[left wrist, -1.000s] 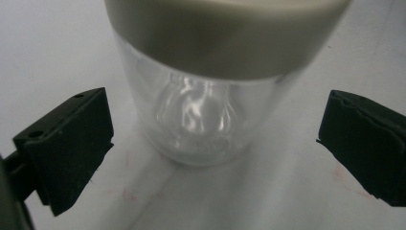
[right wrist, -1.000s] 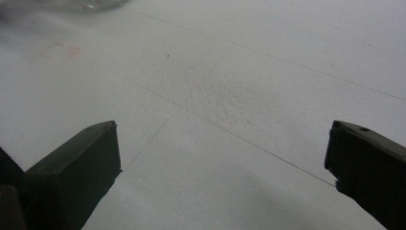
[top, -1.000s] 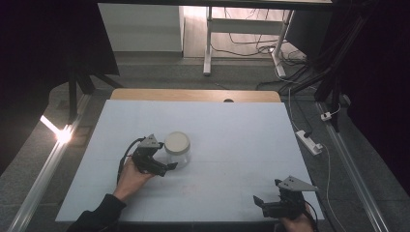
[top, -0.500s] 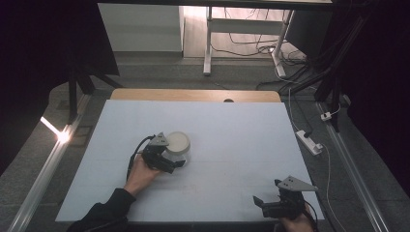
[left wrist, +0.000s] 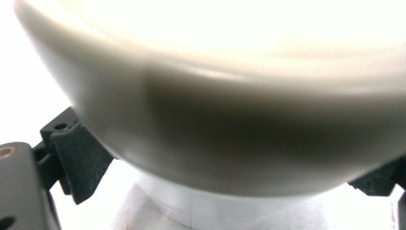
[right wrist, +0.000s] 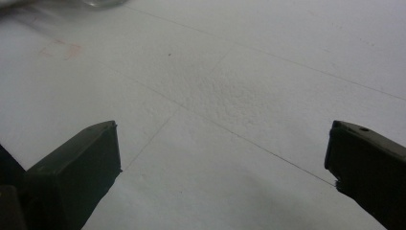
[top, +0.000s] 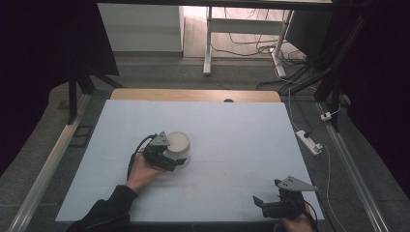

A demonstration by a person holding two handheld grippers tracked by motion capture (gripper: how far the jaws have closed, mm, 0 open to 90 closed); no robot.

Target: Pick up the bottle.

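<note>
Left gripper (top: 170, 161) jaws straddle white jar (top: 177, 146) – right gripper (top: 265, 205) jaws spread wide, empty

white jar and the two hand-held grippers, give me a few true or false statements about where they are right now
1. The left hand-held gripper has its jaws on either side of the white jar. True.
2. The right hand-held gripper holds the jar. False: its jaws stand wide apart over the bare table, with nothing between them.
3. The jar lies tipped on its side. False: it stands upright, with its pale lid on top.
4. The right hand-held gripper is near the table's front right corner, far from the jar. True.
5. The jar sits at the far edge of the table. False: it is left of the middle, nearer the person's side.
</note>
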